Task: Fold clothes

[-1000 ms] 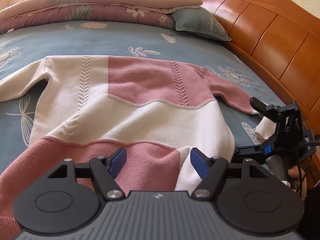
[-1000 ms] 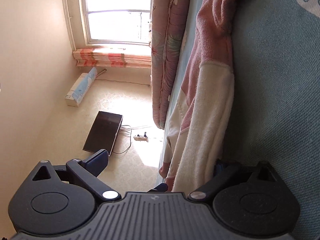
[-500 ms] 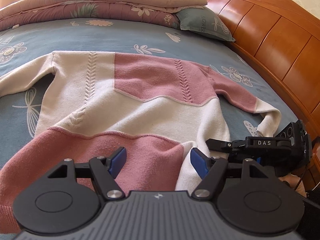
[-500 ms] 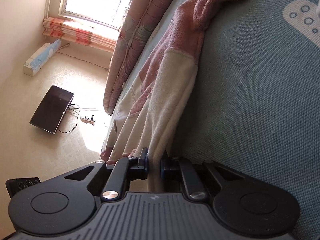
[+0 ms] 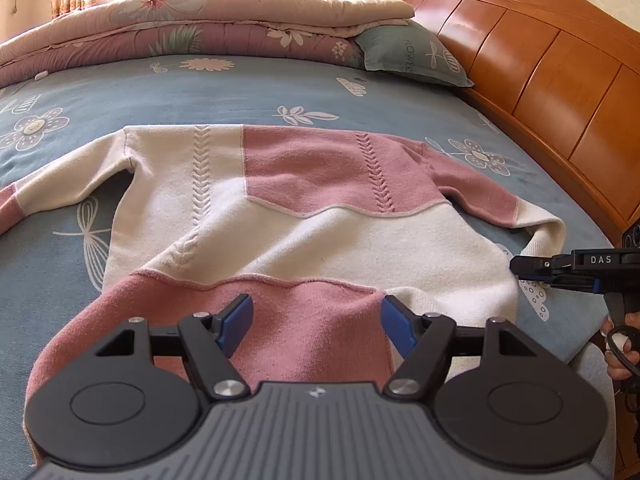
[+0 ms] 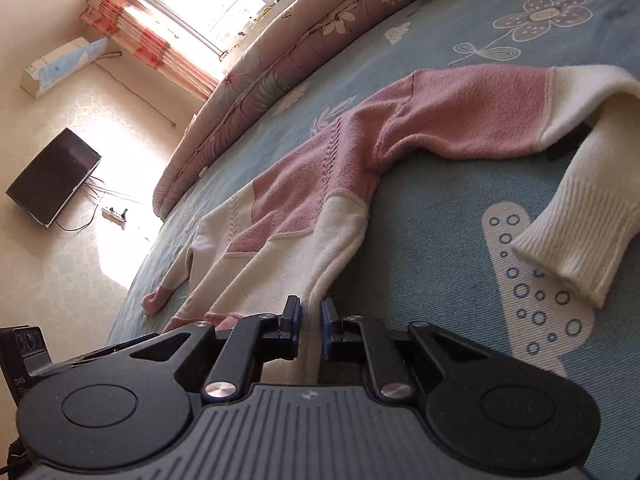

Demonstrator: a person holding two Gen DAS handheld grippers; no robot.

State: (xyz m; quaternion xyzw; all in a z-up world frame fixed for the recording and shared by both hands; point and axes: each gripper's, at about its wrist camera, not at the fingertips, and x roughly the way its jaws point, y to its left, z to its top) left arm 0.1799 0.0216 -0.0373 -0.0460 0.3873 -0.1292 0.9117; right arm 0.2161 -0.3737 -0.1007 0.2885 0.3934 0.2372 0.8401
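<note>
One bed (image 5: 280, 88): blue flowered cover, wooden headboard (image 5: 540, 60).
Sweater (image 5: 304, 216): pink and cream, spread flat on the bed, sleeves out.
Left gripper (image 5: 316, 318): jaws apart over the pink hem, holding nothing.
Right gripper (image 6: 310, 314): pinched tight on the sweater's cream side edge.

Left wrist: low over the hem, facing the window.
Right wrist: tilted, close.
Shared: pink-and-cream knitted sweater (image 5: 304, 216) (image 6: 312, 200).
</note>
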